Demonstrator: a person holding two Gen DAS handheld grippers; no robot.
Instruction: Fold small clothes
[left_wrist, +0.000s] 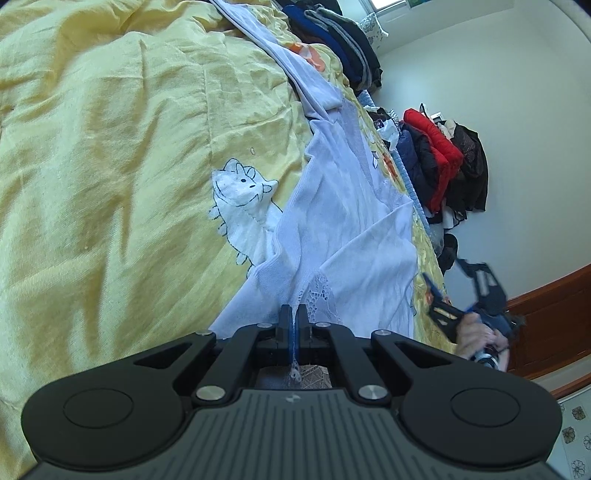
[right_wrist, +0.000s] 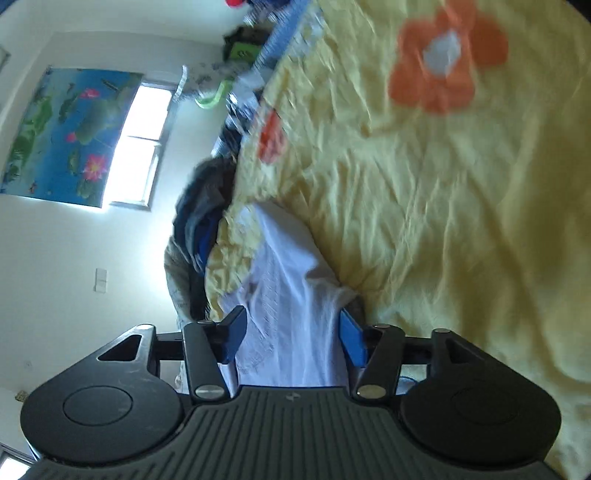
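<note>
White garment (left_wrist: 343, 221) spread on yellow bedspread (left_wrist: 110, 166), beside its cat print (left_wrist: 240, 195); left gripper (left_wrist: 293, 317) pressed together, pinching the lace hem; right gripper (right_wrist: 291, 338) spread, cloth between its blue pads (right_wrist: 352, 341), not pressed; dark clothes pile (left_wrist: 340, 40) beyond.

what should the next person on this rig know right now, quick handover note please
Left gripper: shut on the lace edge of the white garment, pinching it just above the yellow bedspread.
Right gripper: jaws open, white cloth running between the pads, which do not seem to press on it; the view is blurred.
Garment lies rumpled and partly doubled over on the bedspread, beside the cat print.
Done: one edge gripped.
Left: probably close the right gripper on its edge, then bring the edges together and lay the fold flat.
</note>
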